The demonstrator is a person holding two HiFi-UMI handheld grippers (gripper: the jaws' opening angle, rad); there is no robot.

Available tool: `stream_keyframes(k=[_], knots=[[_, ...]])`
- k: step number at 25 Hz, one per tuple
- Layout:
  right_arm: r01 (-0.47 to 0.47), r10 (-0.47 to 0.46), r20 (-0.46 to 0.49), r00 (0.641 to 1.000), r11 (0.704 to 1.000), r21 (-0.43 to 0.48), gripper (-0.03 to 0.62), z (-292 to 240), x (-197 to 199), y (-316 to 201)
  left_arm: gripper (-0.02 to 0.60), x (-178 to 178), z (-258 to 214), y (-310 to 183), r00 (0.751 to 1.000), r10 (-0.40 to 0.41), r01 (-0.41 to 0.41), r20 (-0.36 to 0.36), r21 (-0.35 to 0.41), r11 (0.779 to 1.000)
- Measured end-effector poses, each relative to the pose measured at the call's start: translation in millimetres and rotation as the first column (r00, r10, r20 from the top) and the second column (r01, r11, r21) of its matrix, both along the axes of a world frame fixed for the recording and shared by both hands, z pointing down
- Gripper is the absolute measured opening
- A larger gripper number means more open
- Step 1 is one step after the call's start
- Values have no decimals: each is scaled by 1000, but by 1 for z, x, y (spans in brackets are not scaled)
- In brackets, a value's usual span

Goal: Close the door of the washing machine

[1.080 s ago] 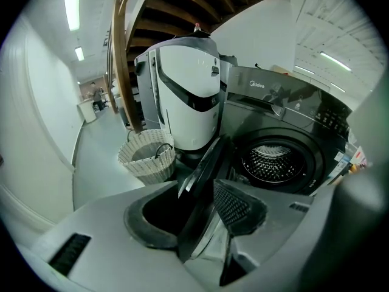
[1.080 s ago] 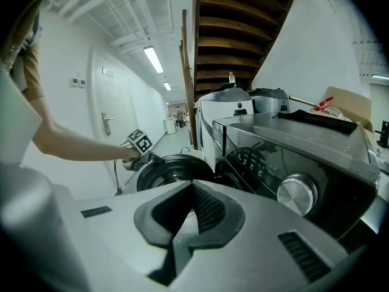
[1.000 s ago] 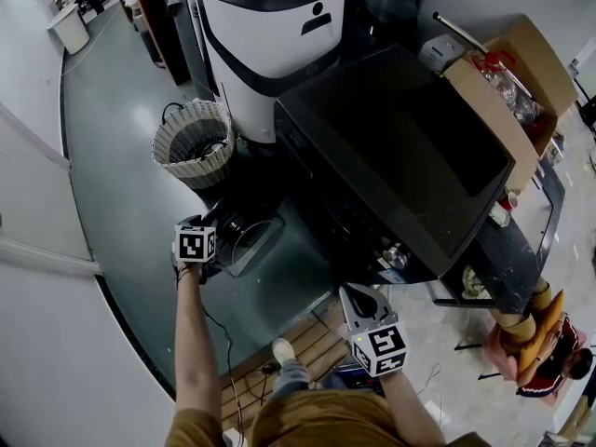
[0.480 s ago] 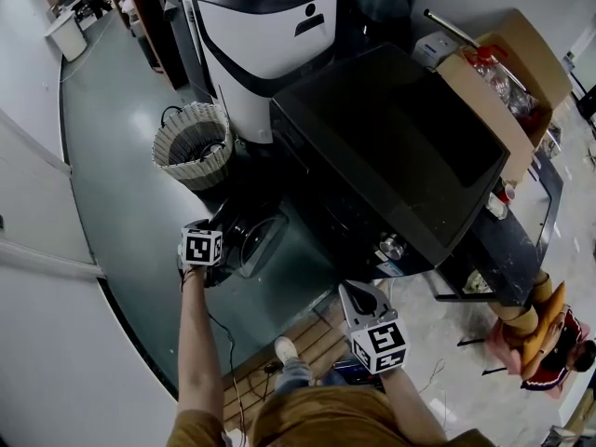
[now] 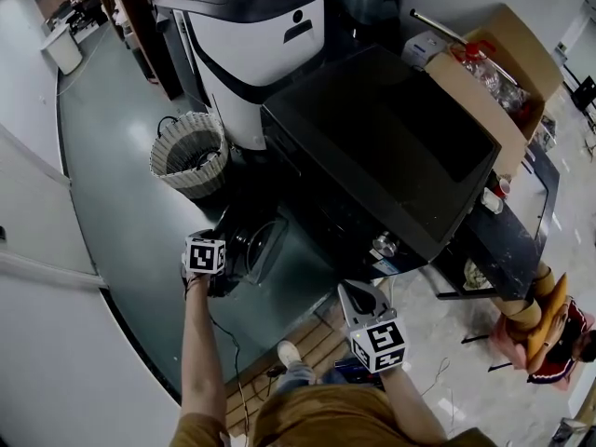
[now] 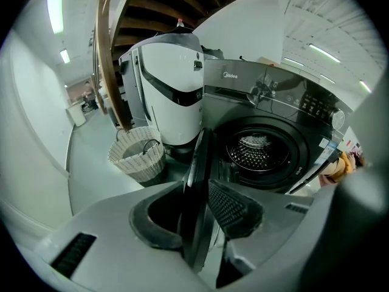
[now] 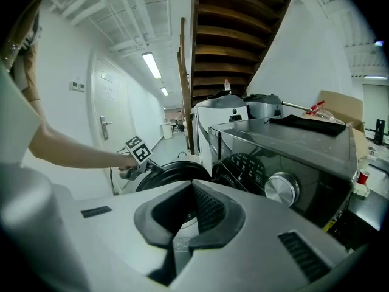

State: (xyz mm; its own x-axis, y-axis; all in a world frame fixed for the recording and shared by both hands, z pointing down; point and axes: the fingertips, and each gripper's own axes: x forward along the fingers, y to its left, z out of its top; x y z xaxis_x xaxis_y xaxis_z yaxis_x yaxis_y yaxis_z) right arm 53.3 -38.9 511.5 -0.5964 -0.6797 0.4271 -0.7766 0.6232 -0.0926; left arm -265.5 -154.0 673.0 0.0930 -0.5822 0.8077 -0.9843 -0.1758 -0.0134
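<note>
The left hand-held gripper (image 6: 196,188) is found set on the free edge of the door (image 6: 198,157). Its jaws have just been closing, and the rim is now seen between the pads, which appear to touch it on both sides. Compared with a second ago, this gripper is observed slightly nearer and further right in the head view. The door itself is not seen to have swung noticeably. It is found wide open, standing out at the near left of the washing machine (image 5: 391,147), with the drum (image 6: 258,151) fully exposed. The right hand-held gripper (image 7: 192,186) is held in front of the machine, apart from the door, with its jaws together and nothing in them. It is judged that the grip is only now secured and that the whole closing swing is outstanding.
</note>
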Motion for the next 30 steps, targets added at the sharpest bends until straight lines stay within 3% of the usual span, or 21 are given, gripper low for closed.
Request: stream_keyframes(k=[30], knots=[[-67,67,11,998,997,49,11,-21,12,2,132,62,-3,21,995,66,-69,-79,-37,997]])
